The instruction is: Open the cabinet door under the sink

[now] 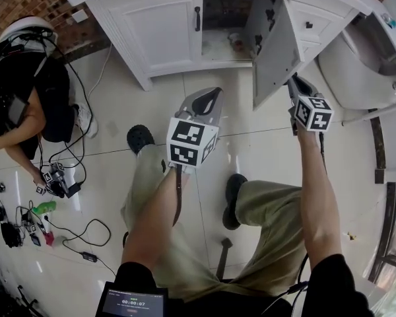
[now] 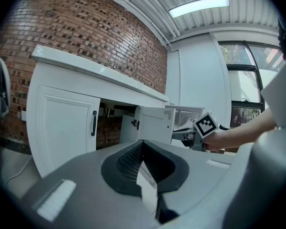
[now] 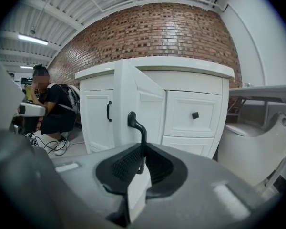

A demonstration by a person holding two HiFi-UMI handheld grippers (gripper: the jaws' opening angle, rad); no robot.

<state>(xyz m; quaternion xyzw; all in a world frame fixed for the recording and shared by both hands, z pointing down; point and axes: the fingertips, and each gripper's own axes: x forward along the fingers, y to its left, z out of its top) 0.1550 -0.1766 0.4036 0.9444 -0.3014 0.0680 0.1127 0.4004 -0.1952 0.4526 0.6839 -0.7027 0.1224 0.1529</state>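
Note:
The white sink cabinet [image 1: 119,5] has its left door [image 1: 162,35] closed, a black handle [image 1: 197,18] on it. The right door [image 1: 274,45] stands swung out towards me, showing the dark inside [image 1: 221,38]. My right gripper [image 1: 296,83] is at that door's free edge. In the right gripper view its jaws [image 3: 142,162] are shut on the door's black handle [image 3: 136,125], which runs down between the pads. My left gripper [image 1: 211,99] hangs over the floor before the cabinet, shut and holding nothing [image 2: 142,149]. The open door [image 2: 152,124] shows ahead of it.
A white toilet-like fixture [image 1: 363,65] stands right of the cabinet, close to the open door. A drawer with a black knob [image 3: 194,115] sits beside the door. A person [image 1: 20,91] crouches at the left among cables and devices [image 1: 46,210]. My own legs [image 1: 264,210] are below.

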